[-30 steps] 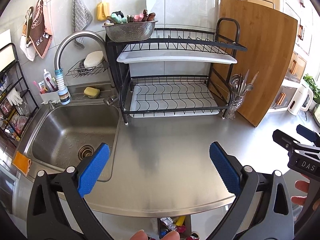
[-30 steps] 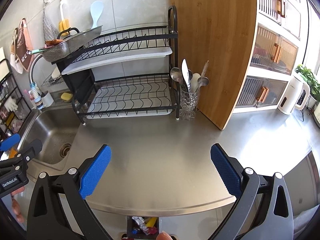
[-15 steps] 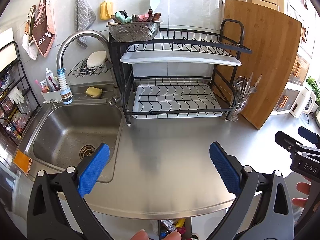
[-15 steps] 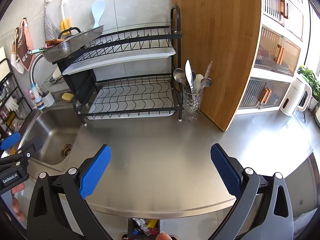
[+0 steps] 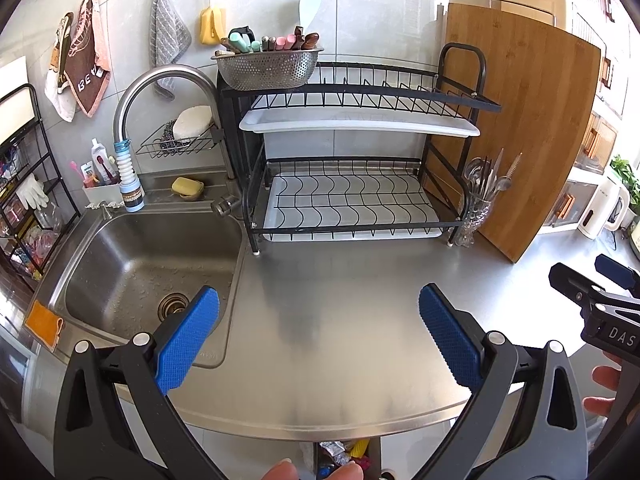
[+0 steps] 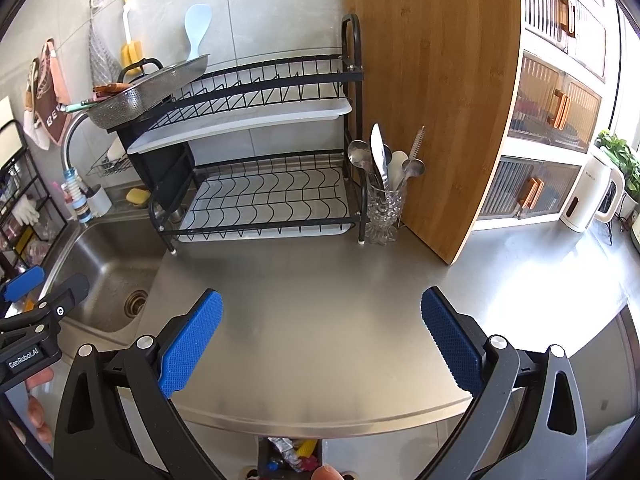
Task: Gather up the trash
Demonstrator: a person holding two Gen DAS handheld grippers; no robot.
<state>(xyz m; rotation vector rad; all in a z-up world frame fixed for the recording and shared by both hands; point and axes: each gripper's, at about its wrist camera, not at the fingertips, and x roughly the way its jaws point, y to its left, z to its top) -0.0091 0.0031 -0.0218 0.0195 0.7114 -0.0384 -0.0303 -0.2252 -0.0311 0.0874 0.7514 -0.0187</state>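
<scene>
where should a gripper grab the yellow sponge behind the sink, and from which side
Grip the yellow sponge across its short sides, coming straight down from above: it lies flat on the sink ledge, with the faucet arching overhead, so approach from the basin side.

We are carrying two black clamp-style grippers, the left gripper [image 5: 319, 332] and right gripper [image 6: 321, 334], each wearing blue dimpled pads [image 5: 188, 338] and silver rivets [image 5: 141, 339]. White lettering is showing on their bodies.
</scene>
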